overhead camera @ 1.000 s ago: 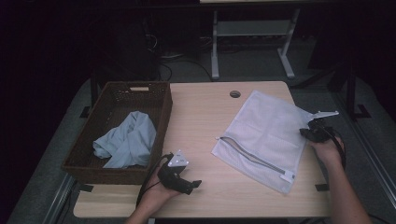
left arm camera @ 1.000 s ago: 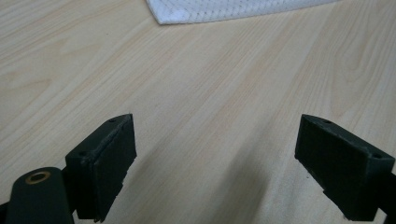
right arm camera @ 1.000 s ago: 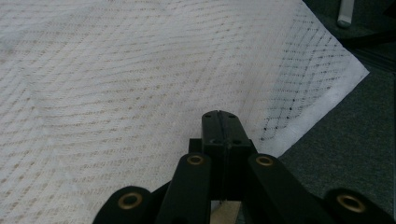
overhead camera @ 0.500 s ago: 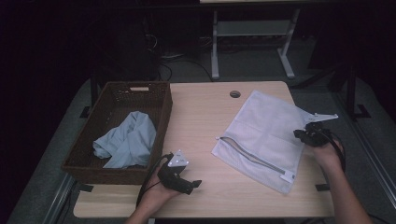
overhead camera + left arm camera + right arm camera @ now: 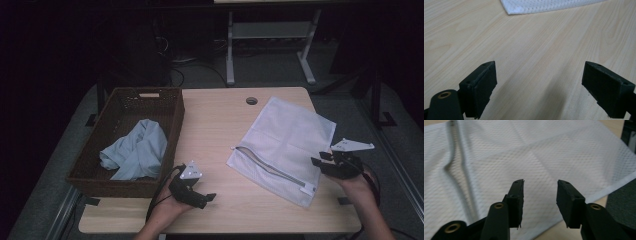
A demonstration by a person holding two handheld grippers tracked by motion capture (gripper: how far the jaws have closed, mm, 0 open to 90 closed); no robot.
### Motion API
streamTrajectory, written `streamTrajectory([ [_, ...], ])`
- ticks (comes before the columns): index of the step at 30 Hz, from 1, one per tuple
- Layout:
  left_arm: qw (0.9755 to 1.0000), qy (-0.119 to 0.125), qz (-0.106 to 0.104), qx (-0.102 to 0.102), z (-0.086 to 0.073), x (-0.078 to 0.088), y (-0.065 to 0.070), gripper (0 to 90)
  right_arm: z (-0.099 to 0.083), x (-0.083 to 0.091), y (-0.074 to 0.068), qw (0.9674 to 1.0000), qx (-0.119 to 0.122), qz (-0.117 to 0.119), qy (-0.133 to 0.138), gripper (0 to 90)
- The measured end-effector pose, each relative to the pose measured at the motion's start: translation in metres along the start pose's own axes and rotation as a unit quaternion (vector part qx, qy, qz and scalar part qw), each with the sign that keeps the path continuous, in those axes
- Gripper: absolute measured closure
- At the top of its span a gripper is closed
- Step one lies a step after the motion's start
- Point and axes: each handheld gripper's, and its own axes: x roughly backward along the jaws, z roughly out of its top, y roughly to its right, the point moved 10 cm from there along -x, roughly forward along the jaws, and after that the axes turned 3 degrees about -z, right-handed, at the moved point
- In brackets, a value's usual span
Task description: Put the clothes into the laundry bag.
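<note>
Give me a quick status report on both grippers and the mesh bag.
Left gripper open, resting on the table. Right gripper has just been opening, nothing between its fingers, off the mesh laundry bag. Bag flat, zipper toward the person. Nothing in the way.

On the table: 1 white mesh bag, 1 wicker basket, 1 blue cloth, 2 hand-held grippers.

Left gripper low and level, fingers wide apart; right gripper raised, fingers just opening, nothing between.
</note>
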Motion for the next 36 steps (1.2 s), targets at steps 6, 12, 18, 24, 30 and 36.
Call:
streamTrajectory([
  [6, 1.0000, 0.000, -0.005, 0.003, 0.001, 0.001, 0.002, 12.2, -0.010, 0.013, -0.024, 0.9998, 0.013, 0.015, 0.007, 46.7],
  [12, 1.0000, -0.001, -0.008, 0.001, 0.000, 0.001, 0.003, 12.7, -0.017, 0.018, -0.048, 0.9987, 0.020, 0.044, 0.013, 42.8],
  [18, 1.0000, 0.001, -0.007, -0.004, 0.001, 0.001, 0.004, 12.6, -0.023, 0.018, -0.075, 0.9966, 0.035, 0.075, 0.006, 37.1],
  [24, 0.9999, -0.001, -0.014, -0.006, 0.000, -0.001, 0.007, 12.6, -0.021, 0.015, -0.097, 0.9939, 0.052, 0.097, 0.007, 32.7],
  [30, 0.9999, 0.000, -0.015, -0.007, 0.001, -0.001, 0.010, 12.6, -0.033, 0.015, -0.125, 0.9884, 0.073, 0.133, -0.007, 23.6],
  [36, 0.9997, -0.001, -0.020, -0.012, 0.006, 0.002, 0.015, 12.6, -0.038, 0.006, -0.134, 0.9840, 0.097, 0.147, -0.024, 20.7],
])
